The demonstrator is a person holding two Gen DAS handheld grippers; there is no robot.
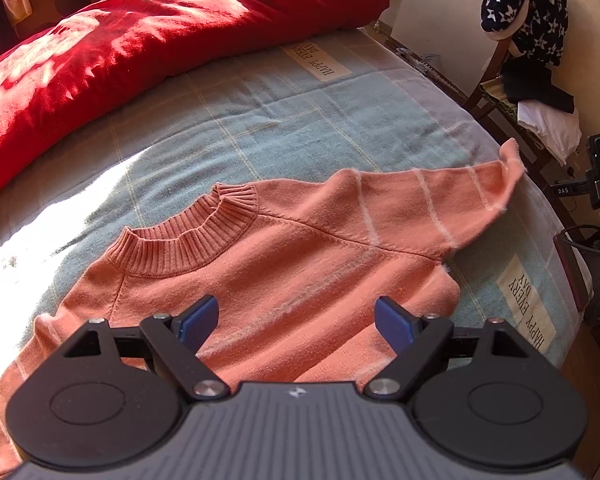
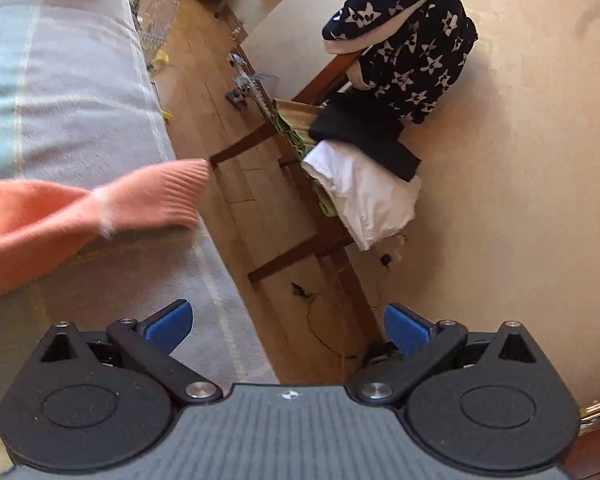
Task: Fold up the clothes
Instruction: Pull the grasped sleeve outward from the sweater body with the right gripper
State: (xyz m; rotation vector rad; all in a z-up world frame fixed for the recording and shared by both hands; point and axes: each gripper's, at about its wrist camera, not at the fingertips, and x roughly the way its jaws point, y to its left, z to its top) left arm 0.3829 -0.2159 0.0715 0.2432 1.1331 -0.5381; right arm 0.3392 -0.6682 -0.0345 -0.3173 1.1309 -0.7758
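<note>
A salmon-pink knitted sweater (image 1: 284, 264) with thin white stripes lies flat on the bed, ribbed collar pointing away from me. Its right sleeve stretches out toward the bed's right edge. My left gripper (image 1: 296, 322) hovers open over the sweater's chest, blue pads wide apart, nothing between them. In the right wrist view the sleeve (image 2: 100, 204) with its ribbed cuff lies at the bed's edge, up and left of my right gripper (image 2: 288, 326). That gripper is open and empty, hanging over the bed edge and the floor.
A pale blue checked blanket (image 1: 284, 120) covers the bed, with a red quilt (image 1: 148, 40) heaped at the far side. Beside the bed stands a wooden chair (image 2: 300, 240) piled with a star-print garment (image 2: 412, 40), dark cloth and white cloth (image 2: 364, 196). Cables lie on the wooden floor (image 2: 228, 92).
</note>
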